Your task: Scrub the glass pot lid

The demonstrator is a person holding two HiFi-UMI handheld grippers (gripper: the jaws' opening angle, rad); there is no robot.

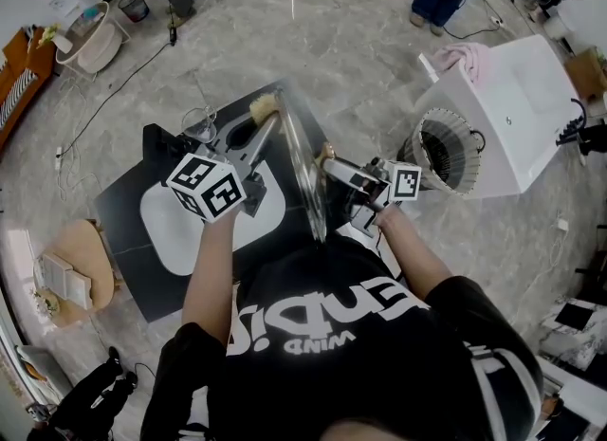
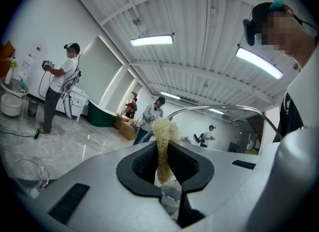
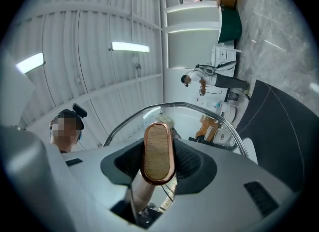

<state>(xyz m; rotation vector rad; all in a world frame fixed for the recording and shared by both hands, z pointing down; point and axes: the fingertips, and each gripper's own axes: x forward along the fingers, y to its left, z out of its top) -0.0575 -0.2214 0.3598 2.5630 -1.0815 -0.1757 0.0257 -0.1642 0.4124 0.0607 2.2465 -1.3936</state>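
Observation:
In the head view the glass pot lid (image 1: 305,169) stands on edge over the black table, seen almost edge-on. My right gripper (image 1: 334,164) is shut on the lid's knob (image 3: 158,152), an oval wood-toned cap with a copper rim. Beyond the knob, the lid's metal rim (image 3: 192,107) arches. My left gripper (image 1: 267,128) is shut on a straw-coloured fibrous scrubber (image 2: 162,143), whose tuft (image 1: 263,105) sits by the lid's far face. Through the left gripper view the lid's rim (image 2: 224,108) curves just behind the scrubber. Whether the scrubber touches the glass I cannot tell.
A black table (image 1: 123,240) holds a white basin (image 1: 166,230) and a clear glass cup (image 1: 200,124). To the right stand a round basket (image 1: 441,150) and a white appliance (image 1: 517,112). A wooden stool (image 1: 81,264) is at left. People stand around the room.

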